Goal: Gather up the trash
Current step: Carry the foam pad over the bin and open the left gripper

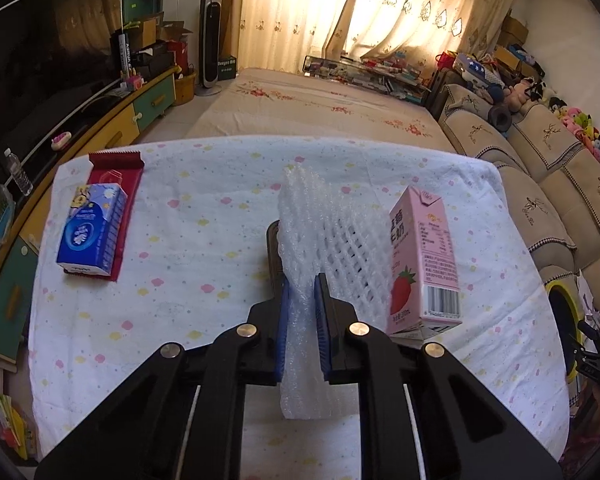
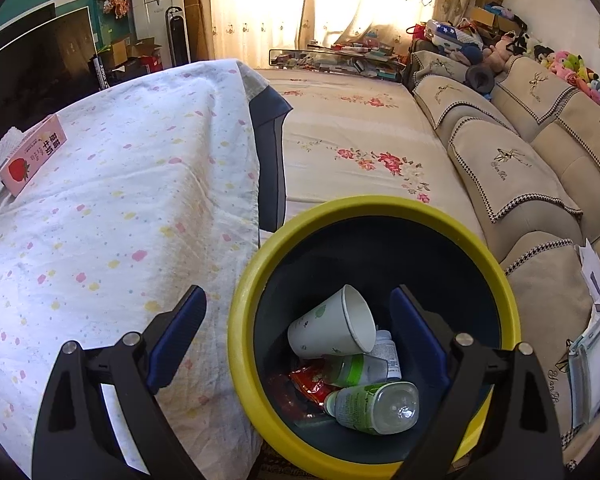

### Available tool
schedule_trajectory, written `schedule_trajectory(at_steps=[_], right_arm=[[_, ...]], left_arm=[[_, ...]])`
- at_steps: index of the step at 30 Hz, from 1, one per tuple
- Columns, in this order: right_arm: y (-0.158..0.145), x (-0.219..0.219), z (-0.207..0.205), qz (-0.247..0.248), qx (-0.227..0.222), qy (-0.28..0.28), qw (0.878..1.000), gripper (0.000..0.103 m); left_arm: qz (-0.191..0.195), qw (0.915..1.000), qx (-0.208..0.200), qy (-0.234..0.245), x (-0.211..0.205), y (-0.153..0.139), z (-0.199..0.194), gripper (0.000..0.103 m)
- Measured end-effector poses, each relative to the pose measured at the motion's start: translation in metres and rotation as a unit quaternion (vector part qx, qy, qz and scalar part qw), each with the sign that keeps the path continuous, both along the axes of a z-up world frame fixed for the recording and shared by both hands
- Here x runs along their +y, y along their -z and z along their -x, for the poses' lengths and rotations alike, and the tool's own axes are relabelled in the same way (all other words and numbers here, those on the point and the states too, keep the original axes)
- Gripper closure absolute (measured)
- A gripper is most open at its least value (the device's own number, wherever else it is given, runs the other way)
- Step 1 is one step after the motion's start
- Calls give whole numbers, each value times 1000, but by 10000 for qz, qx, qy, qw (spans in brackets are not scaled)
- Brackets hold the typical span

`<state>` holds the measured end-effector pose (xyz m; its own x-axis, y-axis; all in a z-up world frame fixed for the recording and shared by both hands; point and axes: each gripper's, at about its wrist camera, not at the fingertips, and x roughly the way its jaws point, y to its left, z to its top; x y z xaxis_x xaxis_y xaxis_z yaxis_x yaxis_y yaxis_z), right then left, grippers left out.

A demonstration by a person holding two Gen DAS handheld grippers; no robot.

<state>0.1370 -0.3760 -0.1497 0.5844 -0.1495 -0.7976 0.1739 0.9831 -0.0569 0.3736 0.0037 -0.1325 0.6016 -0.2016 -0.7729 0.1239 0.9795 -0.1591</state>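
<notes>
My left gripper (image 1: 302, 280) is shut on a white foam net sleeve (image 1: 324, 236), held just above the cloth-covered table (image 1: 204, 292). A pink strawberry milk carton (image 1: 424, 264) stands upright right of the foam; it also shows in the right wrist view (image 2: 32, 156). A blue tissue pack (image 1: 92, 232) lies on a red wrapper (image 1: 118, 176) at the table's left. My right gripper (image 2: 300, 308) is open and empty over the yellow-rimmed trash bin (image 2: 244, 312), which holds a paper cup (image 2: 332, 324), plastic bottles (image 2: 376, 404) and a red wrapper (image 2: 308, 380).
The bin stands on the floor beside the table's right edge; its rim shows in the left wrist view (image 1: 568, 320). A beige sofa (image 2: 520, 168) runs along the right. A floral-covered bed (image 1: 312, 108) lies behind the table. A TV cabinet (image 1: 100, 120) is at the left.
</notes>
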Motion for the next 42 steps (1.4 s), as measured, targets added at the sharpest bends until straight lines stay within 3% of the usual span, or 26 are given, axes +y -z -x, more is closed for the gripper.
schedule_trajectory(at_steps=[6,12,22,32,42], right_arm=[[-11,0,10,36,-163,17,9999,15],[-20,-3,23,30,-317,69,9995,15],[-34,-26,62,118,-548,353,9978,15],[-42,-66,117,126,-756,869,9933,15],[-41,-99,156,96,-771,1290,9886,15]], left_arm=[[-361,9978,-546,39,-11,-38,36,90],[-912,9890,-1127,287,-45,-78,86,90],[-883,9752,-1398,1472,-155,-107,146,90],[-528,9505,-1139,2841,-317,-96,152,90],[-578,9278,-574,3642,-466,-42,134,90]])
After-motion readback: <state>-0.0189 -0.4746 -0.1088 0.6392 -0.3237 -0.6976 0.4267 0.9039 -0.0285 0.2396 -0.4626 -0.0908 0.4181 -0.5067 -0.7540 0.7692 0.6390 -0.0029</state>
